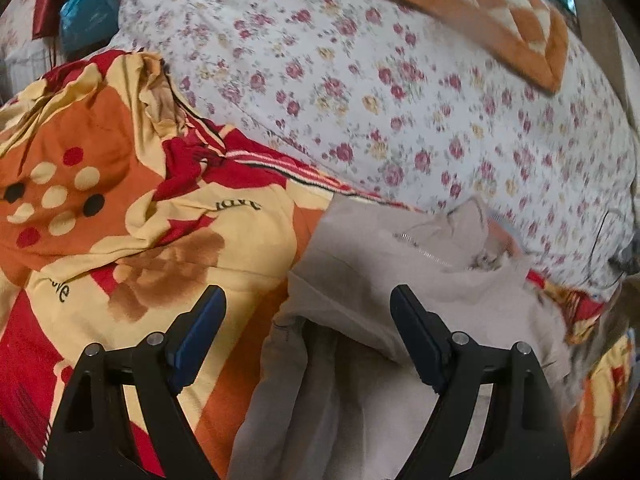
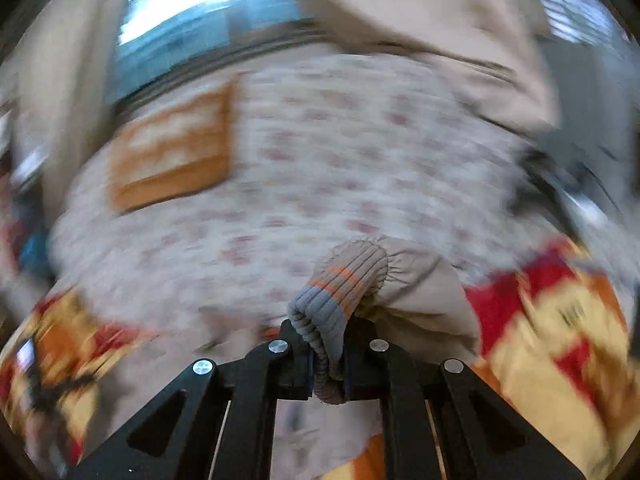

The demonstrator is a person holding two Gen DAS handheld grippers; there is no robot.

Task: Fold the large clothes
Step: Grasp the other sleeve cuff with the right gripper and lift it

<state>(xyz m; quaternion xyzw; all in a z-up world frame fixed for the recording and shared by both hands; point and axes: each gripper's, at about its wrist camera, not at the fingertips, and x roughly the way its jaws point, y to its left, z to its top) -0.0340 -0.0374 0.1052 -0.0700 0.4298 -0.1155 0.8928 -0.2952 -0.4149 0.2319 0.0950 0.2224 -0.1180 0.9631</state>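
Observation:
A beige zip-up jacket [image 1: 372, 280] lies rumpled on a red, orange and yellow blanket [image 1: 120, 220] on the bed. My left gripper [image 1: 308, 304] is open and empty, hovering over the jacket's near part, its blue-padded fingers [image 1: 200, 332] spread wide. My right gripper [image 2: 326, 340] is shut on the jacket's ribbed sleeve cuff [image 2: 336, 296], which is beige with grey and orange stripes; the beige sleeve [image 2: 420, 296] trails off to the right. The right wrist view is heavily blurred.
A white floral quilt [image 1: 380, 100] covers the bed behind the jacket, also in the right wrist view [image 2: 320, 160]. An orange and cream checked cushion [image 1: 500, 12] lies at the far side. Red and blue bags [image 1: 76, 8] sit at the far left. A window [image 2: 200, 12] is beyond.

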